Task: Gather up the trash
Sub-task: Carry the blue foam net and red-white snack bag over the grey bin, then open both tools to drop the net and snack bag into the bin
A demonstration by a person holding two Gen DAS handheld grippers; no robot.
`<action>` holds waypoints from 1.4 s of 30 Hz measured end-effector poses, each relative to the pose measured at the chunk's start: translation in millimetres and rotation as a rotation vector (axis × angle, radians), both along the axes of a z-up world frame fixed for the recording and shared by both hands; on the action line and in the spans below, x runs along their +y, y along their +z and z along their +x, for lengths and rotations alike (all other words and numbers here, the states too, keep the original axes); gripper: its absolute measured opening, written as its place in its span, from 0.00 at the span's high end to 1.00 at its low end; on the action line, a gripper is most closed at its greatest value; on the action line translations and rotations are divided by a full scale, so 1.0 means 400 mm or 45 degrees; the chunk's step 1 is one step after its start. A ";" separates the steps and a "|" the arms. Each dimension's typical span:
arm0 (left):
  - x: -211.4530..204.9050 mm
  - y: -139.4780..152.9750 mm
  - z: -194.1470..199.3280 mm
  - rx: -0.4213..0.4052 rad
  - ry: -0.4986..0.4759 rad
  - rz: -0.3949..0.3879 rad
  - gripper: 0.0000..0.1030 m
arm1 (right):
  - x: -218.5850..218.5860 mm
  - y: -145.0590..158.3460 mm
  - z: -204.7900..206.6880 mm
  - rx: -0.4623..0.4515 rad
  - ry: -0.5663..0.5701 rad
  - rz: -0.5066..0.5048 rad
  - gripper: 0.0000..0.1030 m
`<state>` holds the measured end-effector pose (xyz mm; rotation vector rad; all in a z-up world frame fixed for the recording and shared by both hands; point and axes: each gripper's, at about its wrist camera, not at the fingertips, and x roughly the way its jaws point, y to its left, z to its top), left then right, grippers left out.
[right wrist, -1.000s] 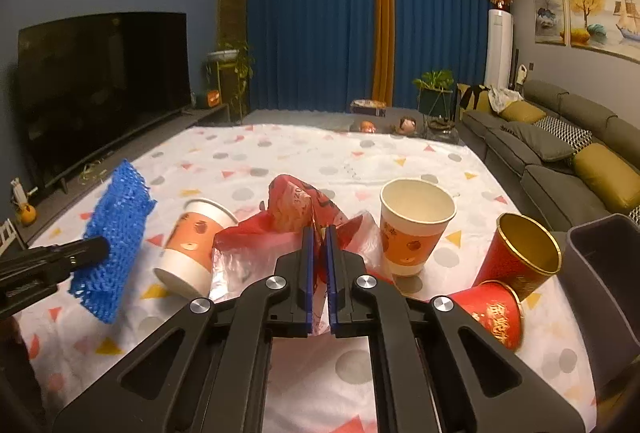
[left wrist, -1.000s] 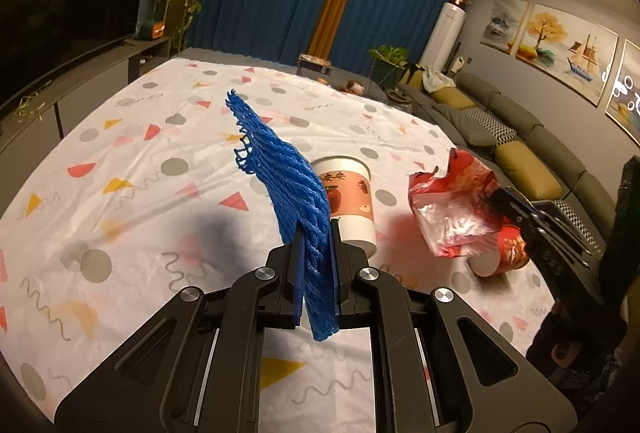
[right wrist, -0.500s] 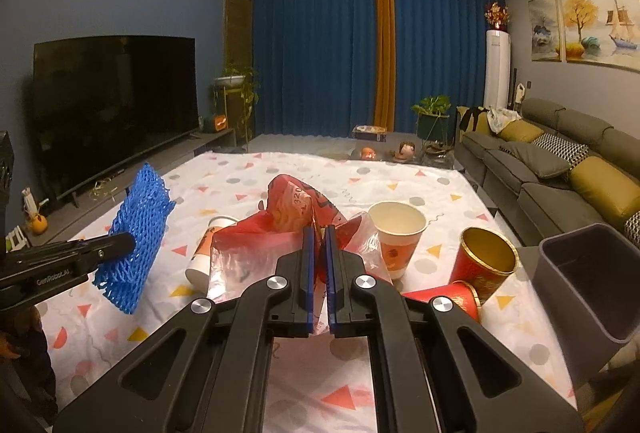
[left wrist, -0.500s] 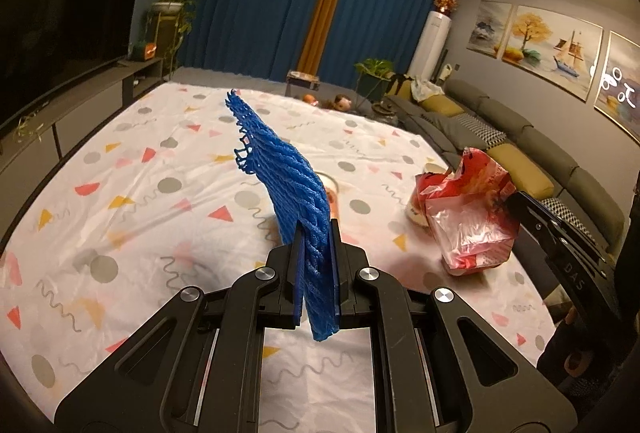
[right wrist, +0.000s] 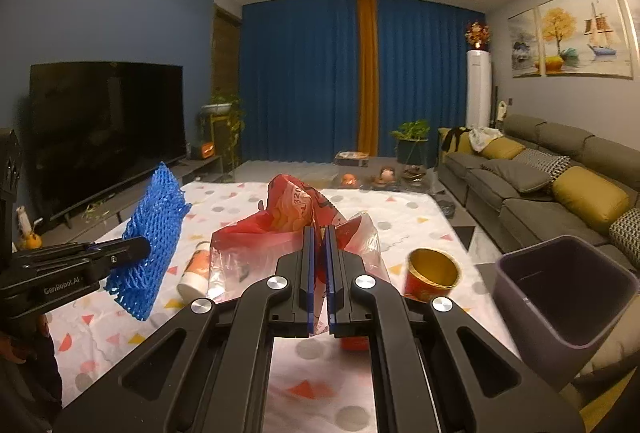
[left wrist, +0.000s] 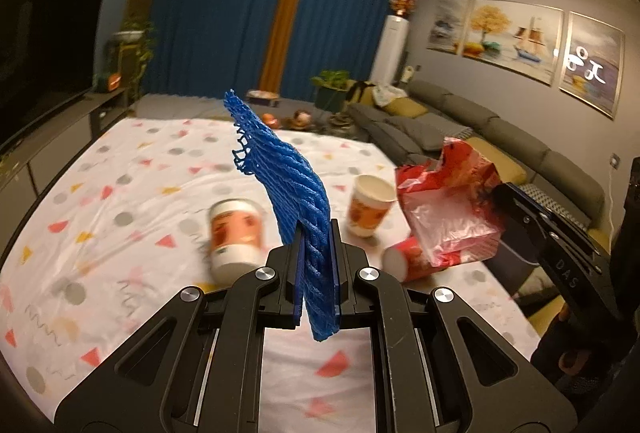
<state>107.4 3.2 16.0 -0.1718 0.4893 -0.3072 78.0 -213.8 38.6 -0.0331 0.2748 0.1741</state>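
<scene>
Both grippers have risen off the table since a moment ago, each carrying its piece of trash with it, and the cups below now sit farther beneath them. Clamped on a blue foam net sleeve, the left gripper has its jaws closed on the lower part, and the net stands up and leans away over the table; a short end hangs below the fingers. To its right, the right gripper pinches a red and clear plastic bag, jaws closed tight on the crumpled film, the bag bunched up above the fingers and clear of the cloth.

On the table, covered in a white cloth with coloured triangles and dots, a paper cup lies on its side, a second paper cup stands upright near it, and a red cup with a gold lining stands just beyond the right gripper. At the table's right edge, beside the sofa, is a dark bin, its mouth open.
</scene>
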 end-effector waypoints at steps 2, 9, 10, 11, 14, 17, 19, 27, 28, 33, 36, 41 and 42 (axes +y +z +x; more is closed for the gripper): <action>-0.042 0.015 0.002 -0.020 -0.043 0.006 0.91 | -0.026 0.010 -0.007 -0.014 -0.028 0.004 0.95; -0.207 0.054 0.021 -0.093 -0.215 0.031 0.91 | -0.162 0.042 -0.027 -0.070 -0.196 0.020 0.95; -0.241 0.059 0.030 -0.101 -0.250 0.033 0.91 | -0.178 0.045 -0.028 -0.074 -0.218 0.021 0.95; -0.263 0.063 0.034 -0.103 -0.269 0.033 0.91 | -0.205 0.049 -0.029 -0.082 -0.255 0.022 0.95; -0.353 0.076 0.058 -0.112 -0.354 0.021 0.91 | -0.282 0.054 -0.033 -0.094 -0.354 0.034 0.95; -0.447 0.082 0.079 -0.129 -0.435 0.014 0.91 | -0.364 0.054 -0.031 -0.096 -0.458 0.048 0.94; -0.517 0.082 0.093 -0.140 -0.491 0.014 0.91 | -0.403 0.046 -0.029 -0.090 -0.515 0.050 0.94; -0.712 0.049 0.157 -0.142 -0.639 0.003 0.91 | -0.541 -0.004 -0.010 -0.038 -0.676 0.092 0.94; -0.735 0.038 0.168 -0.137 -0.654 0.006 0.91 | -0.550 -0.011 -0.004 -0.031 -0.685 0.099 0.94; -0.797 -0.009 0.209 -0.103 -0.706 0.017 0.91 | -0.610 -0.040 0.004 0.001 -0.726 0.142 0.95; -0.820 -0.031 0.235 -0.068 -0.726 0.000 0.91 | -0.629 -0.053 0.013 0.016 -0.742 0.153 0.95; -0.862 -0.064 0.267 -0.019 -0.767 0.007 0.91 | -0.648 -0.072 0.030 0.043 -0.759 0.164 0.95; -0.869 -0.070 0.271 -0.013 -0.771 0.012 0.91 | -0.643 -0.074 0.031 0.048 -0.760 0.163 0.95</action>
